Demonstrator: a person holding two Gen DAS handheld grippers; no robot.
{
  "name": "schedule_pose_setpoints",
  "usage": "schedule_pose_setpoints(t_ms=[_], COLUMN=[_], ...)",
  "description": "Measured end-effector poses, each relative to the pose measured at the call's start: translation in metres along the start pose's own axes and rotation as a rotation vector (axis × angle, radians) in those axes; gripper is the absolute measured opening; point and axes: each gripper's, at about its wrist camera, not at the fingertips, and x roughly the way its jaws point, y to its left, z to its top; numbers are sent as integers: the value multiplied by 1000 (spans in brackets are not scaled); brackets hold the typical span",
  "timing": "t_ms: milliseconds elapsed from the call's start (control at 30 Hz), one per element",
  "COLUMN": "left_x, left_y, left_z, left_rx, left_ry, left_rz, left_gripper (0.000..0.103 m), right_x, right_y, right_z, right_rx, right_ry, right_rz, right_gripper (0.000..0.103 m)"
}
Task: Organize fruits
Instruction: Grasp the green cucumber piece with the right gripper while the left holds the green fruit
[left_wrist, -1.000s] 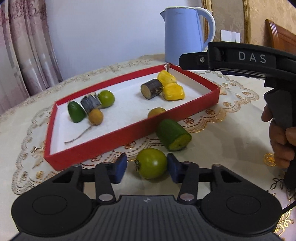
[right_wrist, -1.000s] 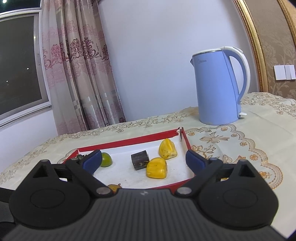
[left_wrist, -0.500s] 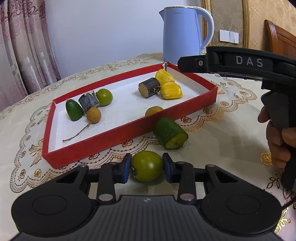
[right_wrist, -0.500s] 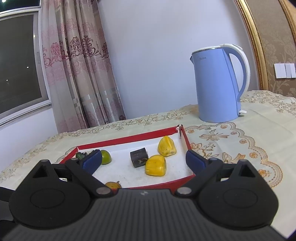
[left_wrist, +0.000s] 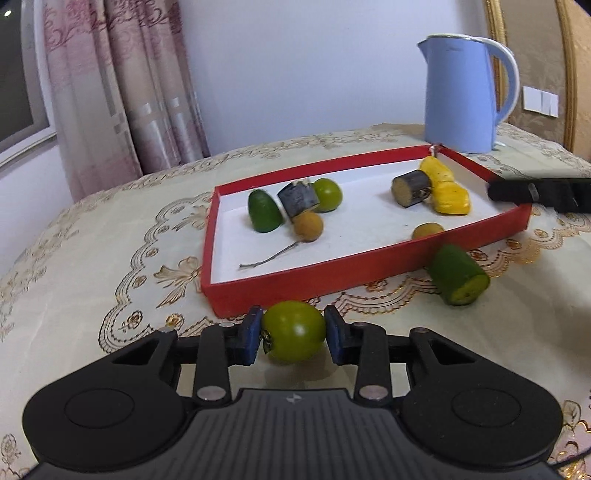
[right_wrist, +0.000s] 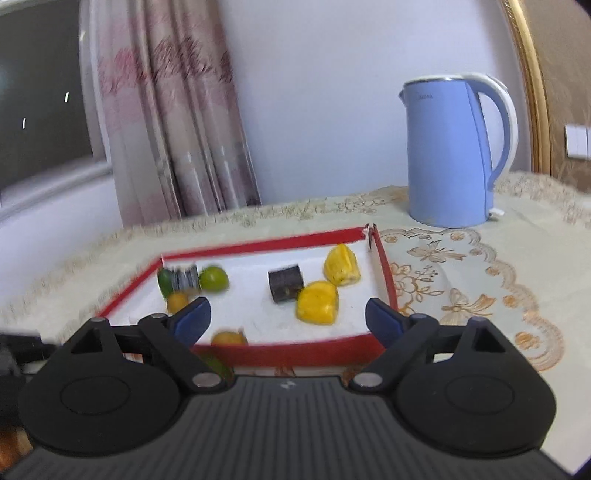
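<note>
Between the blue pads of the left gripper (left_wrist: 293, 334), clamped at 3 and 9 o'clock, sits the green tomato (left_wrist: 293, 331), clear of the cloth just short of the red tray (left_wrist: 332, 271) front wall. Judged light, smooth-skinned, firm but bruisable; grip across its widest girth with moderate force. Its calyx points toward 9 o'clock, so its short axis runs pad to pad. The right gripper (right_wrist: 288, 319) is empty, its jaws wide but closing.

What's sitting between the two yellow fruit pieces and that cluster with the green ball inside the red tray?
Nothing: in the left wrist view, only bare white floor of the tray separates the yellow pieces from the green ball.
</note>
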Motion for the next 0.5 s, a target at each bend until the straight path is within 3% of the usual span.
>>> schedule_pose_setpoints(t_ms=[233,500], left_x=[3,6], left_y=[6,11], left_z=[-1,-2], left_rx=[-31,-64], left_ry=[5,19], left_rz=[-31,-40], left_gripper=[35,35], right_x=[7,24], right_y=[58,62], right_z=[-17,-15], right_rx=[-378,-329], right_ry=[91,175], right_rz=[-19,28], right_gripper=[89,84])
